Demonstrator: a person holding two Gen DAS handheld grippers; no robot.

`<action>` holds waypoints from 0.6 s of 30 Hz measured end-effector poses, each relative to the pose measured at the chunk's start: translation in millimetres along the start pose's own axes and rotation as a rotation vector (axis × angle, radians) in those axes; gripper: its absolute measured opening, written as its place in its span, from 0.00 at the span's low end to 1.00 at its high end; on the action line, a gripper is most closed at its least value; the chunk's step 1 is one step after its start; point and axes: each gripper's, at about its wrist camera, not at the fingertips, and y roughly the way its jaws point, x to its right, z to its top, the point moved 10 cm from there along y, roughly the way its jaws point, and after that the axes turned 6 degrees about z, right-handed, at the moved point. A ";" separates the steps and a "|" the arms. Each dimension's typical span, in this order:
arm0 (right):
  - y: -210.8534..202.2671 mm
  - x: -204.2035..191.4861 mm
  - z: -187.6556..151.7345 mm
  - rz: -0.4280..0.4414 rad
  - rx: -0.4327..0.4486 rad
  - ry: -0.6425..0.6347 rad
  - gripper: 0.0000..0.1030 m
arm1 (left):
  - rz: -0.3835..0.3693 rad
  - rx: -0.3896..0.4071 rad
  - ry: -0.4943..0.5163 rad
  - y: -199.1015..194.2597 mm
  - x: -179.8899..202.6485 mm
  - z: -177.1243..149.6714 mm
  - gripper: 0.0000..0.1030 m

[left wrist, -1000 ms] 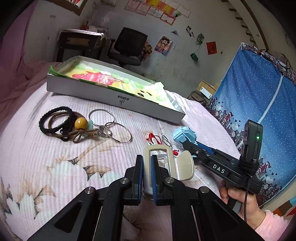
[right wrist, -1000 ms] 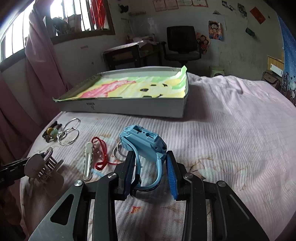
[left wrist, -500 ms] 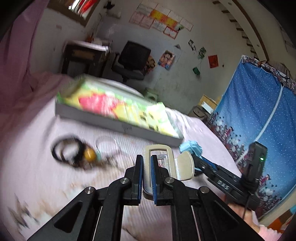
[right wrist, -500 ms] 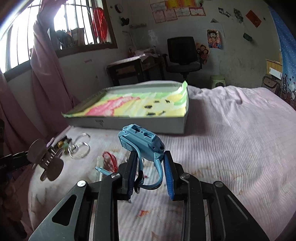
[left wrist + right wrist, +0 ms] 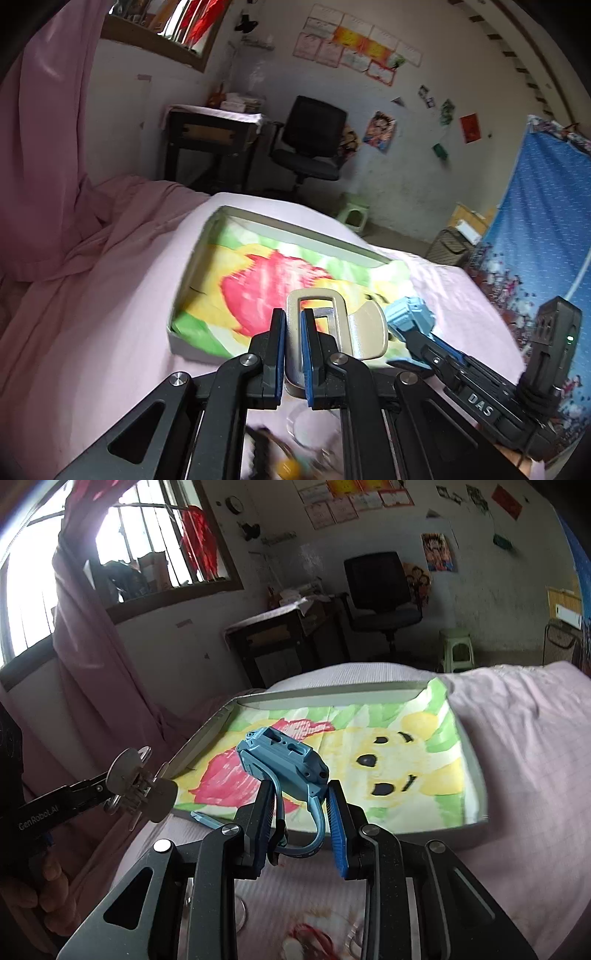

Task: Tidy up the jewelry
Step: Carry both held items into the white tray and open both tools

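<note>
My left gripper [image 5: 292, 325] is shut on a beige claw hair clip [image 5: 364, 332] and holds it above the near edge of a shallow grey box [image 5: 184, 291] lined with a bear-print cloth. My right gripper [image 5: 301, 805] is shut on the strap of a blue watch [image 5: 282, 762] and holds it over the same box [image 5: 476, 775]. The watch also shows in the left wrist view [image 5: 410, 315], just right of the clip. The clip also shows in the right wrist view [image 5: 140, 786], to the left.
The box lies on a pink bedspread [image 5: 92, 332]. Blurred rings and beads [image 5: 295, 461] and a red cord [image 5: 310, 934] lie on the bed below the grippers. A desk [image 5: 207, 147], an office chair [image 5: 310, 144] and a blue curtain [image 5: 546, 240] stand beyond.
Both grippers have lifted off the bed and moved forward toward the box, each keeping its item. The loose jewelry has dropped to the bottom of the views.
</note>
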 end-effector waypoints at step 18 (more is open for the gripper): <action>64.6 17.1 -7.7 -0.096 -0.166 0.006 0.28 | 0.101 -0.151 0.021 77.6 -16.9 -13.5 0.08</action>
